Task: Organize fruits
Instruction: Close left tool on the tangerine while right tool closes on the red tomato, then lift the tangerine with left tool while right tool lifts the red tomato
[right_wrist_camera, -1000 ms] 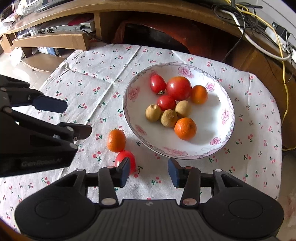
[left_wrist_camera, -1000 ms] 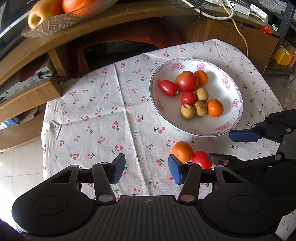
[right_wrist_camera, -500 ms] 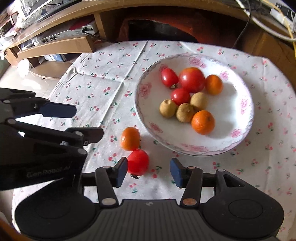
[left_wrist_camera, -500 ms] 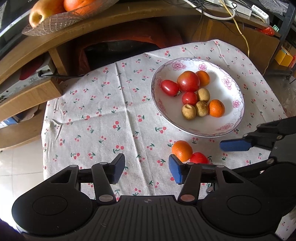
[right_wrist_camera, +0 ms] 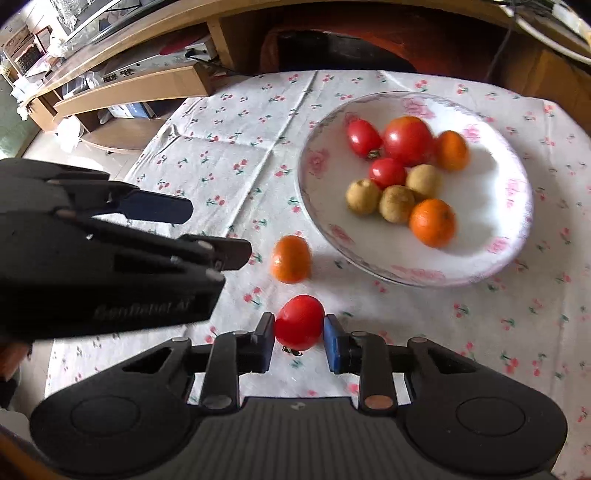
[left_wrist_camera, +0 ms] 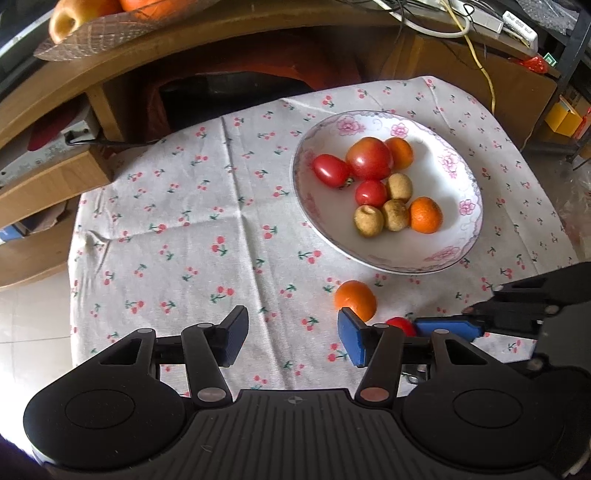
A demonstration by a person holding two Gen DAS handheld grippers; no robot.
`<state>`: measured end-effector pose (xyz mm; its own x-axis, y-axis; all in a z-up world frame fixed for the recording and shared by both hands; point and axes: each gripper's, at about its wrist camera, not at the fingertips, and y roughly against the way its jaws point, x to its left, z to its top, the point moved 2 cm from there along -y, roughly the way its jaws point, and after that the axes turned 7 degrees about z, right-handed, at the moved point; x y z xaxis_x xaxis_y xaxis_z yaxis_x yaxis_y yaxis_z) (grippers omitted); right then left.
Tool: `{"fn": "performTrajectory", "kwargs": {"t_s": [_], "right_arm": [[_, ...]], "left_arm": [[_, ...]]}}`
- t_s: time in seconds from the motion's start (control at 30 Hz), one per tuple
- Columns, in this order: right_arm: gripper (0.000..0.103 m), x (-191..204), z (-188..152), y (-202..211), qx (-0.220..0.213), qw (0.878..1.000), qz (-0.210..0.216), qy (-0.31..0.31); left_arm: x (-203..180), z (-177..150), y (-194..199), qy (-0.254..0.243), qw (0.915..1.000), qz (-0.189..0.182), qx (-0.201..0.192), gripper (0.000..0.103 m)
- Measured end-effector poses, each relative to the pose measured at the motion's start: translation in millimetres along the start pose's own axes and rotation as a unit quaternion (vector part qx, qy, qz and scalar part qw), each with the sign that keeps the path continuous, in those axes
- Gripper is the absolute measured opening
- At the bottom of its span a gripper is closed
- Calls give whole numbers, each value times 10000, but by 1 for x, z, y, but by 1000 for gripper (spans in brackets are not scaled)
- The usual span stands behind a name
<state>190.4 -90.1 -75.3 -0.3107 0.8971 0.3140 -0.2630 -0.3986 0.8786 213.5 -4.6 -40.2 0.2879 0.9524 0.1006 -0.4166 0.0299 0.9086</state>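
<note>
though unlifted, tomato [right_wrist_camera: 298,322] between right tongs [right_wrist_camera: 299,341]

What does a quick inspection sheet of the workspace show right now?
Surface: cherry-print tablecloth, creased.
Job's things: floral plate holds tomatoes, oranges and brown fruits; loose orange and loose tomato lie on the cloth.
Clutter: nothing seen.
Grippers: right gripper closed around the loose tomato; left gripper open, empty.
Cables: yellow cable and white cable on the desk behind.
Surroundings: wooden desk, fruit dish on it.
</note>
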Motion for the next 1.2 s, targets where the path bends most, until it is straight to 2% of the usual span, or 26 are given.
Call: {"fn": "performTrajectory", "kwargs": {"t_s": [0.2,0.3,0.43,0.73,1.07,1.2], "right_arm": [[29,-13,-14,25,-138,9995,-285,60],[29,-18,-20,28,-111,9992,-381,87],[29,-28,-23,26,-71,9982,-600,57],[29,-43,-25,29,-97,9978,-652,-95],[29,-47,-26,30,-96,9968,-788,-35],[29,-46,-26,30,-77,9968,-795,11]], "left_arm": [[-16,2,-6,-13,9999,-141,29,62],[-24,5,-10,37,9996,-287,72,62],[-38,6,-18,-78,9995,-259,149,61],[-54,11,-28,-103,9994,-289,141,59],[-62,7,-37,-241,9994,-55,247,41],[-60,7,-36,-227,9995,-51,235,39]]}}
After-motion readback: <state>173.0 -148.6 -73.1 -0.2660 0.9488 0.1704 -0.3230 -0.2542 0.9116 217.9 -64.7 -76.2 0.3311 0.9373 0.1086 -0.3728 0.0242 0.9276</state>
